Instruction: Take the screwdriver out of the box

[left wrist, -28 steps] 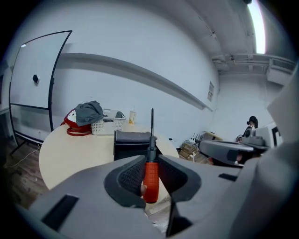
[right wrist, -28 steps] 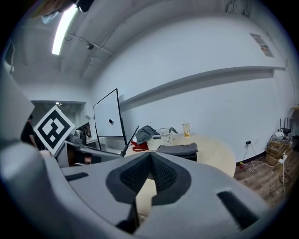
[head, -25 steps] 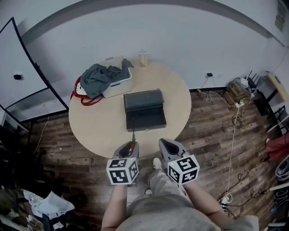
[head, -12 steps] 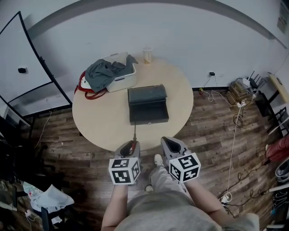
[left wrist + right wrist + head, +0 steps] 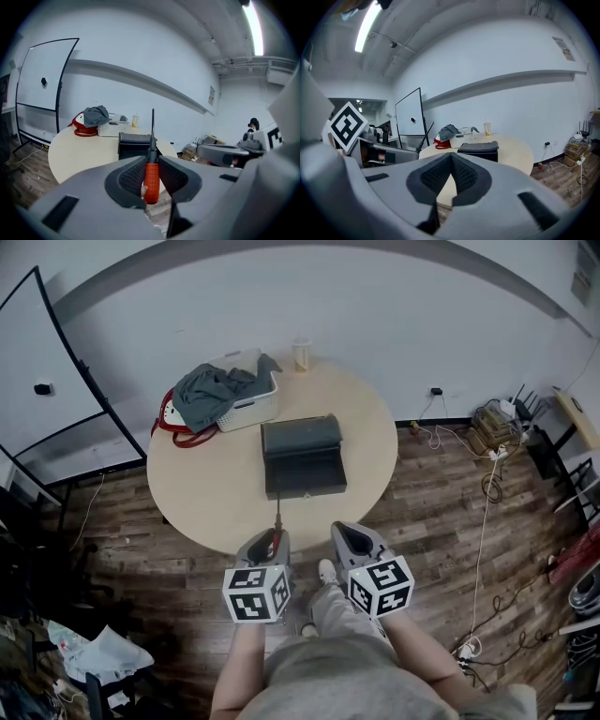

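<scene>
My left gripper is shut on the red handle of a screwdriver. Its thin metal shaft points forward over the near rim of the round table. In the left gripper view the handle sits clamped between the two dark pads, and the shaft rises toward the dark grey box. The box stands in the middle of the table, beyond the screwdriver's tip. My right gripper hangs beside the left one, off the table's near edge. Its pads meet at the tip with nothing between them.
A white basket with a grey cloth draped over it stands at the table's far left, with a red object beside it. A pale cup stands at the far rim. Cables lie on the wooden floor at the right.
Both grippers keep their places and the screwdriver stays in the left one. Only the head view has shifted slightly.
</scene>
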A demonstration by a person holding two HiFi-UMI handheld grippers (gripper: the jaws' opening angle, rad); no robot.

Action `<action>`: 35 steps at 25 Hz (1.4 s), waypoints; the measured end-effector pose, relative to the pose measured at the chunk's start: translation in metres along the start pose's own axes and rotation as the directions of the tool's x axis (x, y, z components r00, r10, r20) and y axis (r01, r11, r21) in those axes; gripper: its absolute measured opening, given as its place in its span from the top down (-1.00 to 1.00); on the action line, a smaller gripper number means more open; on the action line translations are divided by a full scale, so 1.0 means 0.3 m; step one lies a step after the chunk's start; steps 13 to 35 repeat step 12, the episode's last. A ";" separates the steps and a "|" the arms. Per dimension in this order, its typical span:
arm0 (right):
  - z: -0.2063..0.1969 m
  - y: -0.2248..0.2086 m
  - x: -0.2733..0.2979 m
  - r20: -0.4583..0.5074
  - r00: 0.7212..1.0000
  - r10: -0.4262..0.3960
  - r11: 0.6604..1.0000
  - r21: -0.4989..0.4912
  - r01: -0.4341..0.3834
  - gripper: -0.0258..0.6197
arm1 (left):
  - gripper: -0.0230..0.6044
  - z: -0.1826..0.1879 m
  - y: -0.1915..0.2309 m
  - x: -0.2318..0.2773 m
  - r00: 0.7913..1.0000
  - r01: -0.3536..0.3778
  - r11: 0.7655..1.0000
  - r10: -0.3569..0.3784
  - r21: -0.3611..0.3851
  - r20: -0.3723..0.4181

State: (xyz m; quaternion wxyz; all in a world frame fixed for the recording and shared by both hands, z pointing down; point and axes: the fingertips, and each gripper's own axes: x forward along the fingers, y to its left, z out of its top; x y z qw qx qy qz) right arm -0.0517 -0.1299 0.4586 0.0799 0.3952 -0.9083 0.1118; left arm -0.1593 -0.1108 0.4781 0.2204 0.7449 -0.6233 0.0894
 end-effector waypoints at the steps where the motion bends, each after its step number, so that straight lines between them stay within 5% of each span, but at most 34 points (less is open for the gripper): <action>1: 0.002 -0.002 -0.001 0.001 1.000 -0.002 1.000 0.000 0.002 0.92 | 0.68 0.003 -0.002 0.001 1.000 0.001 1.000 -0.001 0.001 0.001; 35: 0.010 -0.022 -0.020 0.013 1.000 -0.019 1.000 0.010 0.019 0.92 | 0.68 0.029 -0.022 -0.006 1.000 0.011 1.000 -0.011 0.011 0.015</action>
